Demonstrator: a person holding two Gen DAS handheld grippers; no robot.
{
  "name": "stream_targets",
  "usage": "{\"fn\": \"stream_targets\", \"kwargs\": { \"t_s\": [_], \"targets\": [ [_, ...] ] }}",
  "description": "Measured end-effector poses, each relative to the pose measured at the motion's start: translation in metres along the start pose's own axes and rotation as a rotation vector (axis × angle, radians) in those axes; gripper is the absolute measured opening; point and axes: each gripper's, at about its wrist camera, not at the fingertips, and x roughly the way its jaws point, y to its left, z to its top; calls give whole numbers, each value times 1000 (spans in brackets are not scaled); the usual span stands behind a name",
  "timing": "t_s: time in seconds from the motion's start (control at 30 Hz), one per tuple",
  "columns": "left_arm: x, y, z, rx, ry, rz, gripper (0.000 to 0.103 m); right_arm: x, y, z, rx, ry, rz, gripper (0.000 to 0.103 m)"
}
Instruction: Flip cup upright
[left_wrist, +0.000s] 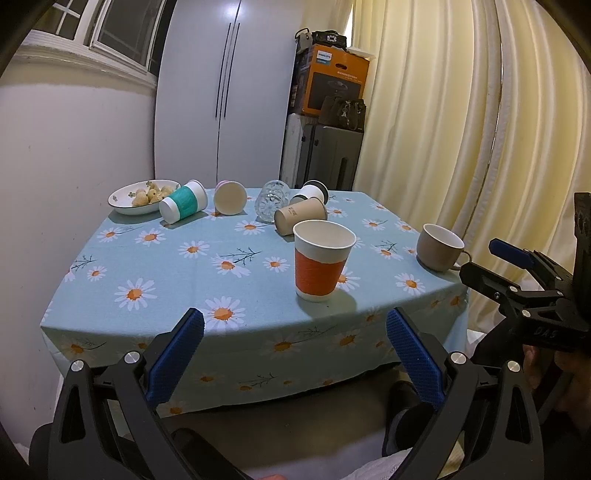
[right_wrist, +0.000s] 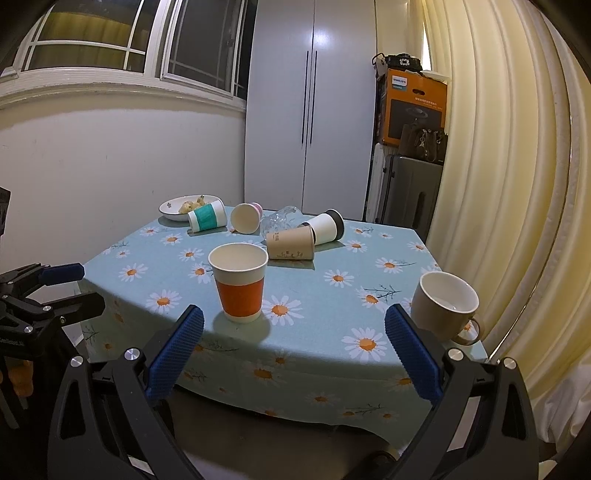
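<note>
I held both tongs back from the table, off its near edge, and neither touched anything. My left gripper stood wide open with nothing between its blue pads; my right gripper was spread just as wide and empty too.

The orange-banded cup stood upright on the daisy cloth, mouth up, and I took it as my mark. From the left wrist view it sat ahead and a little right of the open jaws; from the right wrist view it sat ahead and a little left. To its right, well apart and near the table's right edge, a beige mug also stood upright with its handle turned toward the curtain.

Behind the orange-banded cup lay the ones on their sides. The brown paper cup lay closest behind it, with its rim against a white cup with a black end. A clear glass lay tipped over just left of those two. Further left lay a pink-rimmed cup, its pale round end facing the left wrist camera, and beside that a teal-banded cup. At the far left corner, just behind the teal-banded cup, a white bowl held small pale pieces of food.
</note>
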Motion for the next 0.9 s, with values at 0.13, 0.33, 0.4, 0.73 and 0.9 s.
{"fn": "stream_targets", "kwargs": {
  "t_s": [0.13, 0.33, 0.4, 0.73, 0.9],
  "targets": [
    [0, 0, 0, -2, 1, -1, 96, 1, 1, -1, -5, 4, -1, 97],
    [-1, 0, 0, -1, 2, 0, 96, 2, 3, -1, -13, 4, 1, 97],
    [-1, 0, 0, 0, 3, -1, 96, 2, 3, -1, -12, 5, 1, 97],
    [2, 0, 0, 3, 8, -1, 96, 3, 4, -1, -14, 7, 2, 97],
    [2, 0, 0, 3, 7, -2, 96, 3, 4, -1, -13, 9, 4, 97]
  ]
}}
